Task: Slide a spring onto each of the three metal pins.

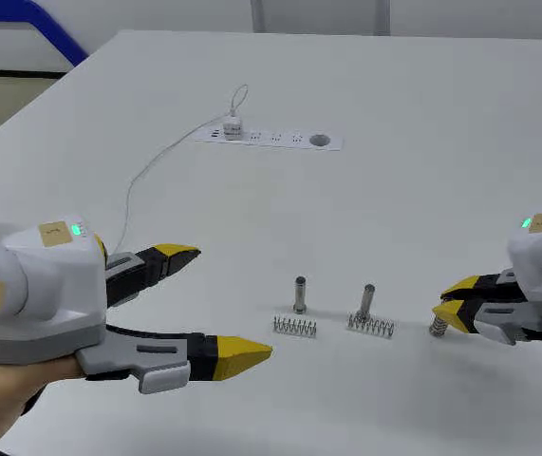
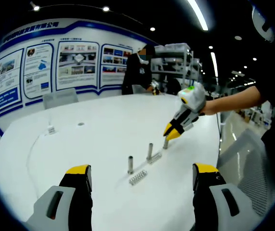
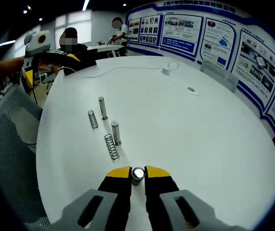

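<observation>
Right hand-held gripper (image 3: 137, 169) was squeezed onto the third pin (image 1: 437, 328), a short shiny stub with coils round it, toward the table's (image 1: 422, 142) near edge. Left pin (image 1: 300, 294) and middle pin (image 1: 367, 301) stood upright and bare, with first spring (image 1: 294, 327) and second spring (image 1: 370, 326) lying flat just in front. Left hand-held gripper (image 1: 233, 301) gaped wide, holding nothing.

White table (image 1: 422, 85); springs (image 1: 294, 327) seemingly silver.

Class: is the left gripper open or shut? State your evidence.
Open: the yellow-tipped left gripper shows a wide gap between its jaws, holding nothing.
</observation>
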{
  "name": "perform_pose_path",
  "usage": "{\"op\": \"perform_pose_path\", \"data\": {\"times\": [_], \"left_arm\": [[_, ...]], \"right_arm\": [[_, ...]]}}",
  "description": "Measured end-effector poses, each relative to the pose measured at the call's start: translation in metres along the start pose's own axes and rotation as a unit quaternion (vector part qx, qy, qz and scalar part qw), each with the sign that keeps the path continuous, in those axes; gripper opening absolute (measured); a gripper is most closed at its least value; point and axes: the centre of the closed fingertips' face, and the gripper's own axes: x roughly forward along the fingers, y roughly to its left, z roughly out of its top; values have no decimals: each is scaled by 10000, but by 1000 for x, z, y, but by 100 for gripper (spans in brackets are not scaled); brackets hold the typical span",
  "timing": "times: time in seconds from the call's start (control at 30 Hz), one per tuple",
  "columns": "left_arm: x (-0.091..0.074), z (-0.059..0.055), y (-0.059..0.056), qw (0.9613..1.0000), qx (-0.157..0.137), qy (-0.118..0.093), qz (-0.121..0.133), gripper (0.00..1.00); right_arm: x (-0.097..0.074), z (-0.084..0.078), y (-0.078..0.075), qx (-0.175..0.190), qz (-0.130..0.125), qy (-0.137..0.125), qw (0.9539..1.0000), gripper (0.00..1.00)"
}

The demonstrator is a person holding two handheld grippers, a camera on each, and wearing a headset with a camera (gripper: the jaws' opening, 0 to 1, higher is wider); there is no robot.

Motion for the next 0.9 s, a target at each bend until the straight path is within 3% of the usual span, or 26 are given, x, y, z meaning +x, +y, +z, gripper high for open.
{"op": "perform_pose_path", "data": {"times": [0.57, 0.9], "left_arm": [[-2, -1, -1, 10000, -9, 14, -3, 88], [-3, 1, -1, 10000, 2, -9, -8, 88]], "right_arm": [[3, -5, 0, -262, -31, 102, 9996, 11], [3, -7, -1, -176, -89, 150, 9997, 16]]}}
